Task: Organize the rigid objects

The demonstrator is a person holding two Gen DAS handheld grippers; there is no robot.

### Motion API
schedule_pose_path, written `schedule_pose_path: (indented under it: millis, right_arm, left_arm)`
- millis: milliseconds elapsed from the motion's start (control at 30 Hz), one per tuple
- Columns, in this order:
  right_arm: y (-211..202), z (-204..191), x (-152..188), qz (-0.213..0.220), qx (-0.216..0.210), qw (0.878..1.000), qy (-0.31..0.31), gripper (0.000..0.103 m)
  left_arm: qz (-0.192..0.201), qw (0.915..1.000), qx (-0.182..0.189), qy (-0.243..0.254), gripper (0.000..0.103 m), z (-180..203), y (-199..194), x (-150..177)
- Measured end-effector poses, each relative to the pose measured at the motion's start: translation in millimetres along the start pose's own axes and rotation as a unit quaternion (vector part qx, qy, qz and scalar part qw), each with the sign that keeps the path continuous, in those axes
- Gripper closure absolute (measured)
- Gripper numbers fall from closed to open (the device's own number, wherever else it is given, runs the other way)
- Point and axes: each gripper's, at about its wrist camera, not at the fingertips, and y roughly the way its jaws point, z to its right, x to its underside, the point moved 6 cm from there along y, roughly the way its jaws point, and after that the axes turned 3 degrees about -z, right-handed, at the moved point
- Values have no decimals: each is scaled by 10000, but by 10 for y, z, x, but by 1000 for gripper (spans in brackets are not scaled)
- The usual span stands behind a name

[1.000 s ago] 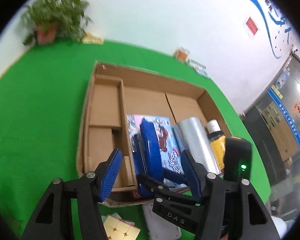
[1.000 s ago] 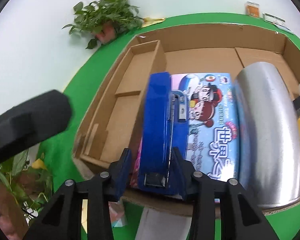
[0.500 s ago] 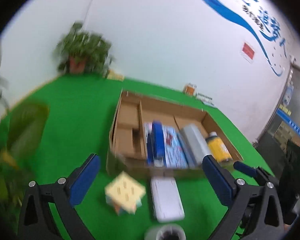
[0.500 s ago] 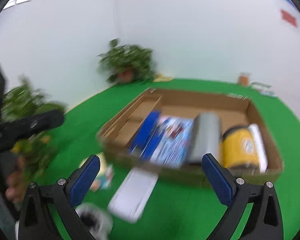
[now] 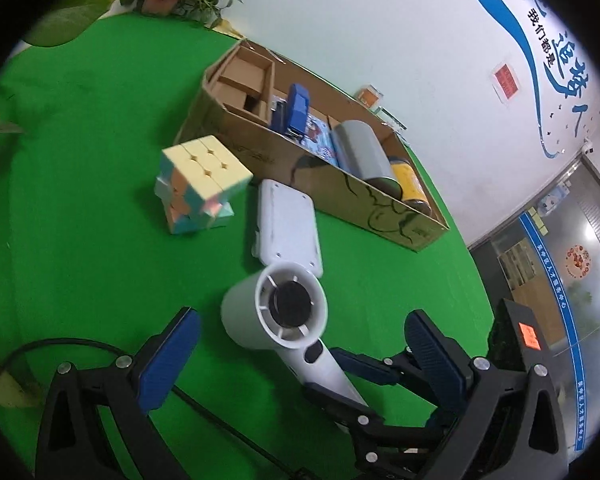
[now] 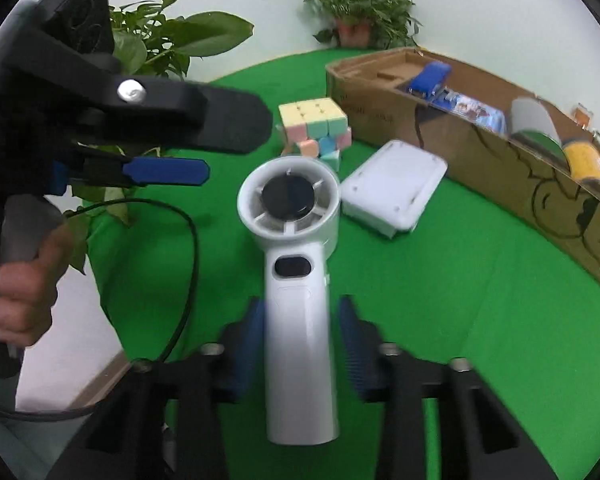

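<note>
A white handheld fan lies on the green cloth, head away from me. My right gripper straddles its handle, jaws a little apart from it on each side, blurred. The fan also shows in the left wrist view. My left gripper is wide open and empty just before the fan's head. A pastel cube and a white flat case lie beyond. The cardboard box holds a blue stapler, a picture book, a silver cylinder and a yellow jar.
Potted plants stand at the table's back and left edge. A black cable loops over the cloth at the left. My left gripper's body hangs at the left of the right wrist view.
Both grippers pulled back from the box, leaving the blue stapler in it. The right gripper opened, then came down around the fan's handle. The left gripper opened wide.
</note>
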Motion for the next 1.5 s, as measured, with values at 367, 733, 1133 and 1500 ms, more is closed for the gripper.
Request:
schedule_pose_path:
  millis: [367,733,1133,1500]
  right_arm:
    - [-282,1051,399,530,-637,9562,2807,53]
    - [-306,686,569,234,87,9906,1345,64]
    - [-163,452,534,262,643,9895,1270,71]
    - [-498,287,282,963,891,9871,913,72]
  left_arm:
    - [-421,9970,459,454,1,571,319,178]
    - [-1286,9869,971,10,8,737,892,387]
    - [-1764,9824,598,115,71,688,1057,542]
    - [-977,9916,307,786,71,946,642,209]
